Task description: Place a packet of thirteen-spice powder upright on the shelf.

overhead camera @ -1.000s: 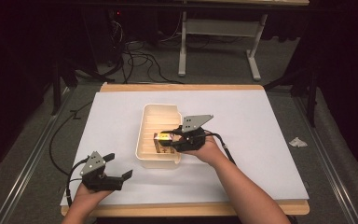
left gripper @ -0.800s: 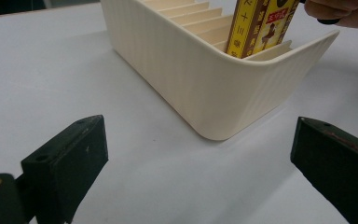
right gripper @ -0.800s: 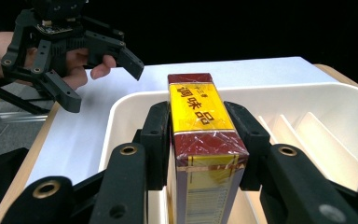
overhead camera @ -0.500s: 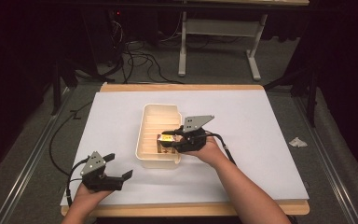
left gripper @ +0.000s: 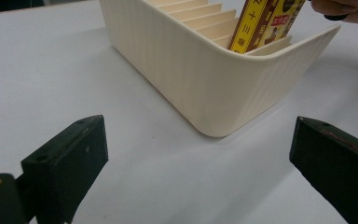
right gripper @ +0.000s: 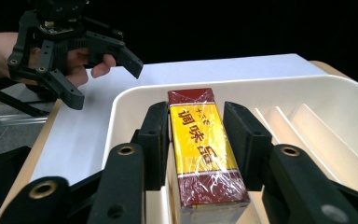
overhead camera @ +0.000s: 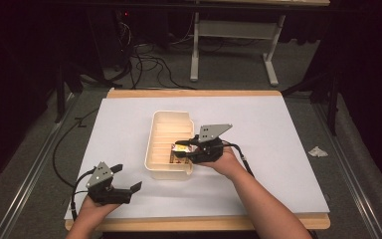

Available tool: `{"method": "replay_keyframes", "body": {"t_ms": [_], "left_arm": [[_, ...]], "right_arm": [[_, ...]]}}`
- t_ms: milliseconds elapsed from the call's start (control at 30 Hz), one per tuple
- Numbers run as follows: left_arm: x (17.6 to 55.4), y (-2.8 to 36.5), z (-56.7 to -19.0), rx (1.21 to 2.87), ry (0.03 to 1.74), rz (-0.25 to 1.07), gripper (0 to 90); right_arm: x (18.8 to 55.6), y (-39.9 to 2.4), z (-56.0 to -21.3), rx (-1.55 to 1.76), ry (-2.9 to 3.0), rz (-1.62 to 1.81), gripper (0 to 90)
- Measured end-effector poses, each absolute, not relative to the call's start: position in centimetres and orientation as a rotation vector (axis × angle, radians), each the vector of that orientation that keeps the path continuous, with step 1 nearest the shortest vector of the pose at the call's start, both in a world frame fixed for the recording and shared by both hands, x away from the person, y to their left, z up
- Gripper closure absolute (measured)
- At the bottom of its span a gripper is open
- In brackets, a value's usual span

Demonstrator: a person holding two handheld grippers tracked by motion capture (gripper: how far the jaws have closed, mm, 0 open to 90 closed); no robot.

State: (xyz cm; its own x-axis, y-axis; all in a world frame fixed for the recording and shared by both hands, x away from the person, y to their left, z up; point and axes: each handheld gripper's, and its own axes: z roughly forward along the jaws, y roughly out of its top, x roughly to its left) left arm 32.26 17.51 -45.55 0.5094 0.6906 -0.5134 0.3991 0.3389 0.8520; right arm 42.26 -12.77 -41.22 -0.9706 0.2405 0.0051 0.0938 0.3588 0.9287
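The right tongs [right gripper: 196, 140] clamp a stiff, light, film-wrapped box [right gripper: 203, 154] by its long sides, slippery, over the tray [overhead camera: 151, 149]; the left tongs [overhead camera: 124, 185] stand released.

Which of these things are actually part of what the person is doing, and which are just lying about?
In use:
- right gripper, jaws shut on the yellow and red box
- cream slotted bin
- left gripper, open, waiting

Lying about:
- crumpled paper scrap on the floor
- cables behind the table
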Motion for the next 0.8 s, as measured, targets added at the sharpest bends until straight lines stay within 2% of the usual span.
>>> {"method": "replay_keyframes", "body": {"t_ms": [800], "left_arm": [[32.2, 17.6, -45.6, 1.282, 1.096, 0.248, 4.9]], "right_arm": [[42.4, -11.1, -42.1, 0.302, 2.487, 1.686, 64.3]]}}
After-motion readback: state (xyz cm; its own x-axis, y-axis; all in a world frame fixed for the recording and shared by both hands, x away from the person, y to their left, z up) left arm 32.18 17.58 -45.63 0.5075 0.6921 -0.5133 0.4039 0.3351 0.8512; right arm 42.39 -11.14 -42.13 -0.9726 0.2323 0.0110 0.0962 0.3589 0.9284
